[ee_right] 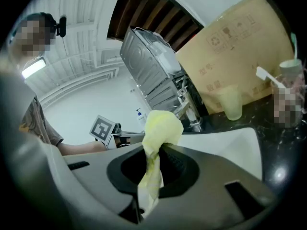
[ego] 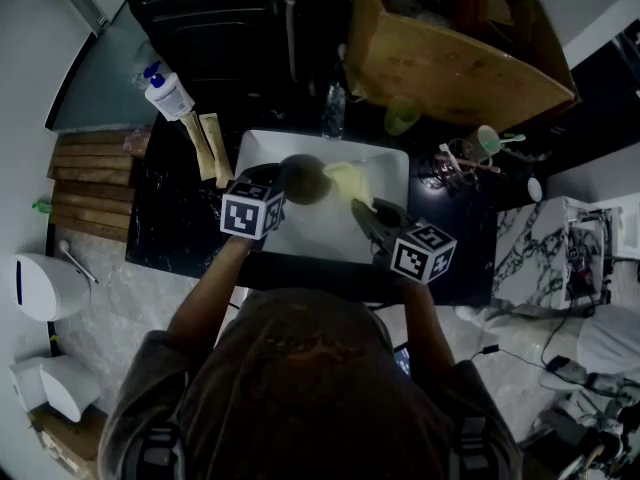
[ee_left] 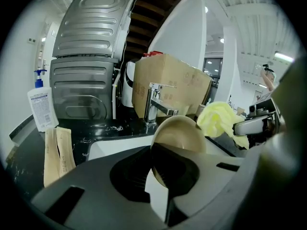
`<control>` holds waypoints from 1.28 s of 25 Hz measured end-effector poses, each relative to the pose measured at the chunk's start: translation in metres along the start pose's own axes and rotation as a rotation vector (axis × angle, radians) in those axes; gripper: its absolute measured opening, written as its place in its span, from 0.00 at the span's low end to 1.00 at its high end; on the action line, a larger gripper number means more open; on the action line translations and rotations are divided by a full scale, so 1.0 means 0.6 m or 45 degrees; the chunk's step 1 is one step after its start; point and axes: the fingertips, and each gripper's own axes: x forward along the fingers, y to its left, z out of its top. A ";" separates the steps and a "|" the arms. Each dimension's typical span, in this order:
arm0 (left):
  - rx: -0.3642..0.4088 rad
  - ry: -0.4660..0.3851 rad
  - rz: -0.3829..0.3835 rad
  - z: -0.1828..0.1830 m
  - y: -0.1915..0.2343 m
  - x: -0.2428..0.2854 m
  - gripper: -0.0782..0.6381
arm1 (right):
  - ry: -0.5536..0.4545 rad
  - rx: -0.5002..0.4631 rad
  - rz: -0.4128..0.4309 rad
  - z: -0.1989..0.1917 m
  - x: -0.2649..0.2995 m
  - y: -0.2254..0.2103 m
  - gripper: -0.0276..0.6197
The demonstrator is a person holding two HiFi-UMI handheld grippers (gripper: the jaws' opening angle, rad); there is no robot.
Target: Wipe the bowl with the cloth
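Left gripper (ee_left: 165,174) clamps the rim of the bowl (ee_left: 181,132), which is tilted over the sink (ego: 392,173). Right gripper (ee_right: 152,169) pinches the cloth (ee_right: 162,126) just beside the bowl. Risk: the smooth, round, beige bowl may slip from its thin rim grip under wiping pressure. Cloth soft, yellow, bunched; sink white, glossy.

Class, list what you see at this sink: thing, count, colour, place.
bowl: one, tan, held over the sink
cloth: one, yellow, beside the bowl
sink: one, white, in the counter
counter: one, black, around the sink
tap: one, chrome, behind the sink
cardboard box: one, brown, behind the tap
cup: one, pale green, before the box
pump bottle: one, white, counter's far left
packets: two, tan, left of the sink
left tool: one, grey, shut on the bowl
right tool: one, grey, shut on the cloth
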 end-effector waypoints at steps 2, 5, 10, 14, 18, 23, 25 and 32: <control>-0.013 -0.018 0.009 0.001 0.005 -0.005 0.13 | -0.044 0.008 -0.035 0.008 -0.011 -0.011 0.10; -0.014 -0.067 0.015 0.011 0.008 -0.014 0.13 | -0.079 0.014 -0.069 0.016 -0.018 -0.019 0.10; 0.035 -0.134 0.028 0.029 0.001 -0.025 0.13 | -0.123 -0.010 -0.120 0.024 -0.019 -0.023 0.10; 0.083 -0.201 0.044 0.050 -0.001 -0.034 0.13 | -0.168 -0.035 -0.182 0.030 -0.017 -0.029 0.10; 0.101 -0.282 0.053 0.077 -0.002 -0.051 0.13 | -0.203 -0.097 -0.227 0.042 -0.018 -0.028 0.10; 0.103 -0.407 0.069 0.116 -0.006 -0.082 0.13 | -0.282 -0.174 -0.305 0.066 -0.031 -0.026 0.10; 0.106 -0.456 0.071 0.129 -0.009 -0.092 0.13 | -0.320 -0.200 -0.340 0.075 -0.037 -0.026 0.09; 0.114 -0.623 0.043 0.174 -0.027 -0.113 0.13 | -0.445 -0.275 -0.458 0.107 -0.052 -0.033 0.10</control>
